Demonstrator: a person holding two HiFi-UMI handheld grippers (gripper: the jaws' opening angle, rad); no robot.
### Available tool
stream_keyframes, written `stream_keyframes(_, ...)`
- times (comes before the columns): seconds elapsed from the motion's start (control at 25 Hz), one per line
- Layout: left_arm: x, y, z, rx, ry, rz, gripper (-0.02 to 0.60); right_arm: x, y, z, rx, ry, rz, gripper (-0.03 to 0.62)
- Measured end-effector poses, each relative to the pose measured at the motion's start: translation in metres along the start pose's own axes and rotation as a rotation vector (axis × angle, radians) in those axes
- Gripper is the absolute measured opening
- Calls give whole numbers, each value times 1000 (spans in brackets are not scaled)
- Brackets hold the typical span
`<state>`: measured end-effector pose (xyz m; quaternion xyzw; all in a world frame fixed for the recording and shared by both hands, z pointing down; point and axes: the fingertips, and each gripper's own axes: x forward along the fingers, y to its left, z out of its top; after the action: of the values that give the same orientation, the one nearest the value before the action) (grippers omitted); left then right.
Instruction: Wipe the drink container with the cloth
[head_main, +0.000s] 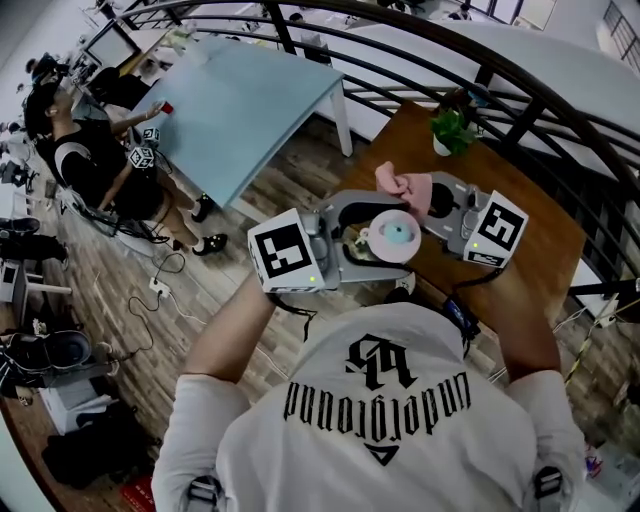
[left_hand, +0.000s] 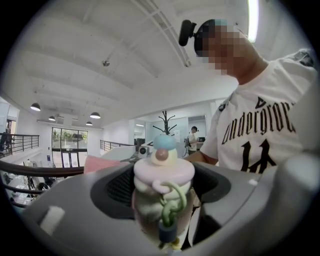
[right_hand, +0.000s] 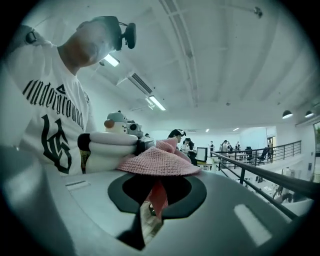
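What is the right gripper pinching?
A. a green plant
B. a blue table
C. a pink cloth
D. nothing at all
C: in the right gripper view, the pink cloth is clamped between the fingers of the right gripper, with its top spread above them.

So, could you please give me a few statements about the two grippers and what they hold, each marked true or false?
1. The left gripper is shut on the pale drink container with the pink lid and blue knob. True.
2. The right gripper grips a blue sponge. False: it is shut on a pink knitted cloth.
3. A small green potted plant stands on the brown wooden table. True.
4. The drink container stands on the light blue table. False: the left gripper holds it in the air.
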<state>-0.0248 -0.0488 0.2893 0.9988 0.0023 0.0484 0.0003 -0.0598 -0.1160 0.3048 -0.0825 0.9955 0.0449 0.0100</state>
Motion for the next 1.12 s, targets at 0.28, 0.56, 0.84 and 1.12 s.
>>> stream_keyframes(0.28, 3, 6, 8, 24, -43, 6, 385, -21, 6, -62, 131, 44, -102, 44)
stream_keyframes(0.56, -5, 19, 12, 40, -71, 35, 385, -35, 23, -109, 201, 93, -162, 44)
stream_keyframes(0.84, -6, 36, 6, 48, -77, 76, 385, -42, 15, -46, 111, -10, -187, 44)
stream_keyframes(1.12, -11, 58, 9, 36, -104, 134, 385, -46, 12, 3, 34, -85, -212, 44)
